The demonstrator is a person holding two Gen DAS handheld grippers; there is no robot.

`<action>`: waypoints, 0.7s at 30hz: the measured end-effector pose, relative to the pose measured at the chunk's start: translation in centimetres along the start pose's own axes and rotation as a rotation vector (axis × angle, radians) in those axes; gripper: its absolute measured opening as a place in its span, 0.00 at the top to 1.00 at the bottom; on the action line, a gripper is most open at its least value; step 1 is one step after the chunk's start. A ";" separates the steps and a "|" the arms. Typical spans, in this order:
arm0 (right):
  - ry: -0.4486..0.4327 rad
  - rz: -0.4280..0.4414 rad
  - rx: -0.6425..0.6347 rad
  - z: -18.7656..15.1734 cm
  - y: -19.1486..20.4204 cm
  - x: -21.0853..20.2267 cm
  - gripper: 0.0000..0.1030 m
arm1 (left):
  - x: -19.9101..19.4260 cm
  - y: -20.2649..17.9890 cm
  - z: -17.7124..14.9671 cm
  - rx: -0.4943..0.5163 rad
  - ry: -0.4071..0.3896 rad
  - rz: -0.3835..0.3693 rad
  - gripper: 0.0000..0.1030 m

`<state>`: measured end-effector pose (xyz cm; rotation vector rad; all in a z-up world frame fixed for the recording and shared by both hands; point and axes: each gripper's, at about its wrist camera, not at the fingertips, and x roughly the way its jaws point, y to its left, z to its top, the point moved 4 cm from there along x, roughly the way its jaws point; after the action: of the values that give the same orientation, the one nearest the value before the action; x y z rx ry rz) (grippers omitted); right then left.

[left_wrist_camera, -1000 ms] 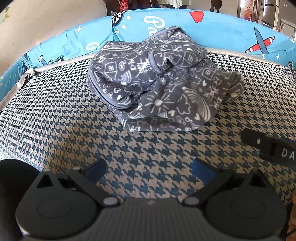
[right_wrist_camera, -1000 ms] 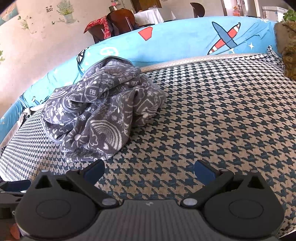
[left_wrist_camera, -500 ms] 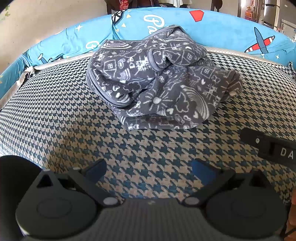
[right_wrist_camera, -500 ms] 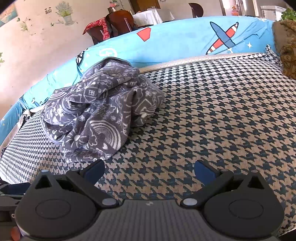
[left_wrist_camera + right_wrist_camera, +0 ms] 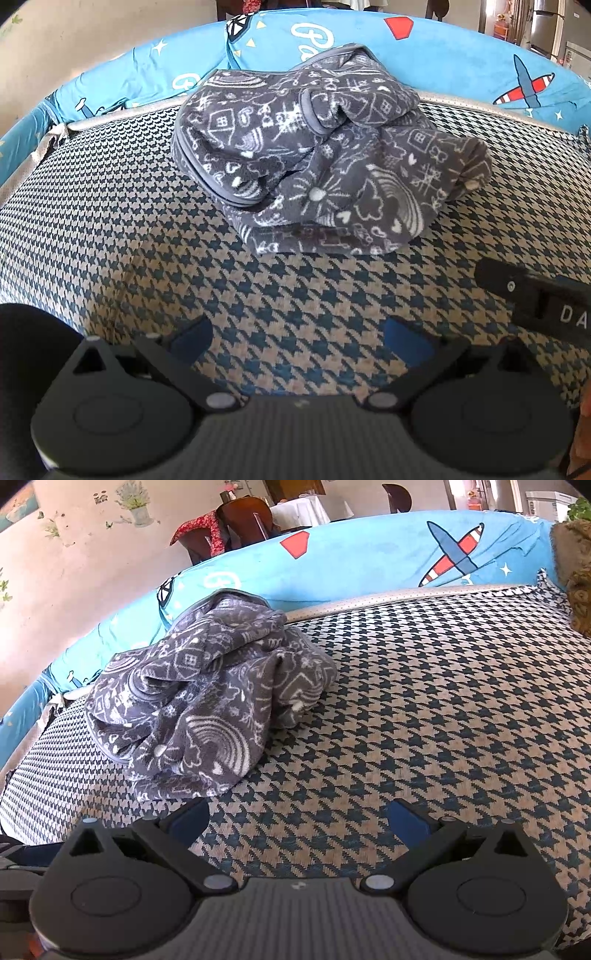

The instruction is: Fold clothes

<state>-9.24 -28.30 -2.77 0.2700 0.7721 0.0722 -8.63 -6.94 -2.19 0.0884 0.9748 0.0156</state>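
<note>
The grey patterned garment (image 5: 325,162) lies crumpled in a heap, so its sleeves, collar and true outline are buried in folds and hard to make out; its long axis runs crosswise ahead of the left gripper (image 5: 297,338), whose jaws stand wide apart and empty, short of the cloth; from the right gripper (image 5: 297,818), likewise spread open and holding nothing, the heap (image 5: 207,709) sits ahead and to the left; it rests on the houndstooth cover (image 5: 424,716), near the blue printed cushion (image 5: 369,557) behind; the right gripper's body (image 5: 535,299) is cut off at the left view's edge.
</note>
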 end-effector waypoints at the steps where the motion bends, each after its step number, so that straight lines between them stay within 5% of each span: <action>1: 0.001 0.000 -0.003 0.0 0.1 0.0 0.00 | 0.0 0.0 0.0 -0.001 0.000 0.002 0.00; 21: 0.015 -0.002 -0.028 -0.2 0.2 0.3 0.00 | 0.0 0.1 0.0 -0.017 0.003 0.012 0.00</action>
<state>-9.15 -28.01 -3.01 0.2428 0.7859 0.0835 -8.61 -6.79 -2.17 0.0786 0.9771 0.0352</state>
